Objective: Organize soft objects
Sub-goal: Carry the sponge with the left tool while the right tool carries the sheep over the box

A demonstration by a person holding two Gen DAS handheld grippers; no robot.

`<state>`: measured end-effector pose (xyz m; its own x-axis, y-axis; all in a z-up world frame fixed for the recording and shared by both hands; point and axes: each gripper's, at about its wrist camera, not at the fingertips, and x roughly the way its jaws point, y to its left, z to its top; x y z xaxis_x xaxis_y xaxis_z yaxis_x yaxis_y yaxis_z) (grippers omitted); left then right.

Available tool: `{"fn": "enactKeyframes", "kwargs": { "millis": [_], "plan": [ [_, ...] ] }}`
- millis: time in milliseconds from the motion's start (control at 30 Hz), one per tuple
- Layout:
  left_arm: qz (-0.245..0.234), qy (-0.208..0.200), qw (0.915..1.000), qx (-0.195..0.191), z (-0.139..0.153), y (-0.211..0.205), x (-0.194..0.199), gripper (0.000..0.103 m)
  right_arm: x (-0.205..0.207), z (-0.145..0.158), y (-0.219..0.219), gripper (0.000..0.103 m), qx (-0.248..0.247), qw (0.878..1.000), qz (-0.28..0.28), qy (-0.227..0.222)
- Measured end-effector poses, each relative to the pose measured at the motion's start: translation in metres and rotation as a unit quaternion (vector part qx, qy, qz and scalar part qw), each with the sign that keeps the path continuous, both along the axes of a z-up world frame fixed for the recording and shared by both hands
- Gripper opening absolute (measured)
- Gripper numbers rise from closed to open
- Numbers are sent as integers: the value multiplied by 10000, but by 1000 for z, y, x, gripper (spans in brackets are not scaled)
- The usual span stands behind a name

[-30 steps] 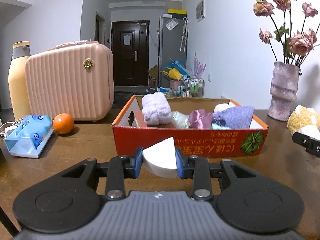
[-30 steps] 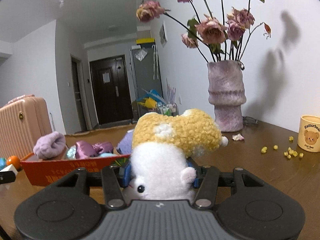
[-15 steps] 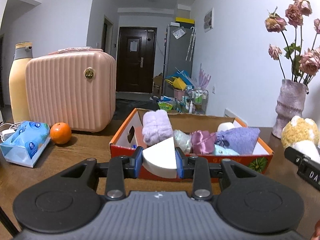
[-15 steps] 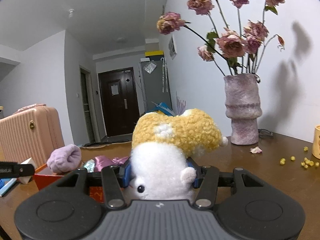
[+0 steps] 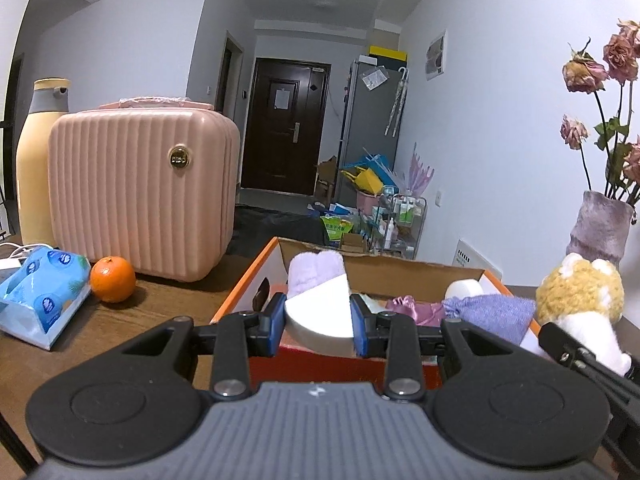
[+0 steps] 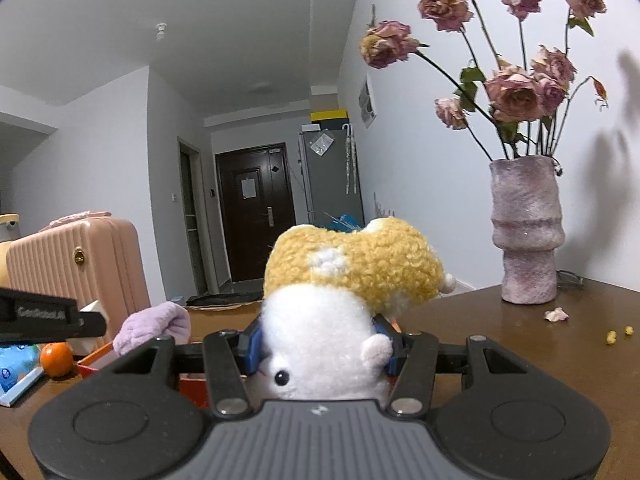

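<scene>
Little writing can be read: "GenRobot" is faintly printed on the black finger of the left gripper seen at 9 o'clock in the right wrist view; the tissue pack bears small blue logos too blurred to read, and the round gold badge on the pink suitcase cannot be read.

Compared with a second ago, the orange cardboard box is seen closer and from higher, so its printed front is now hidden behind the left gripper. The plush toy has been brought nearer, at 3 o'clock in the left view.

A white wedge-shaped sponge is clamped between the left gripper's blue pads, over the box's near wall. The right gripper is closed narrowly on the plush toy's white body, its yellow part bulging above. A rolled lilac towel and purple pouches lie inside the box. An orange rests beside the tissue pack.
</scene>
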<state>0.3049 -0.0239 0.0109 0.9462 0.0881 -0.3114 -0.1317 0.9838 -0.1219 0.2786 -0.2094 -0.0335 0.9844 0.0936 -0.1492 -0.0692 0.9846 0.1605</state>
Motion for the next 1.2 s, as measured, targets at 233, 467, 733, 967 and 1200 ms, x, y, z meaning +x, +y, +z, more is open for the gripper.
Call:
{"fn": "enactKeyframes", "kwargs": {
  "millis": [233, 467, 733, 967, 1200],
  "plan": [
    [8, -105, 9999, 13, 4, -1, 15, 34, 17, 1, 10, 52, -66, 9999, 88, -85],
    [3, -181, 9998, 28, 6, -1, 32, 34, 35, 1, 17, 52, -90, 9998, 145, -133],
    [-30, -238, 9996, 131, 6, -6, 55, 34, 58, -1, 30, 52, -211, 9992, 293, -178],
    [-74, -270, 9993, 246, 5, -14, 79, 34, 76, -4, 40, 52, -398, 9983, 389, -177],
    [-118, -226, 9992, 309, 1, -17, 100, 34, 97, -5, 42, 52, -450, 9983, 360, -94]
  ]
}}
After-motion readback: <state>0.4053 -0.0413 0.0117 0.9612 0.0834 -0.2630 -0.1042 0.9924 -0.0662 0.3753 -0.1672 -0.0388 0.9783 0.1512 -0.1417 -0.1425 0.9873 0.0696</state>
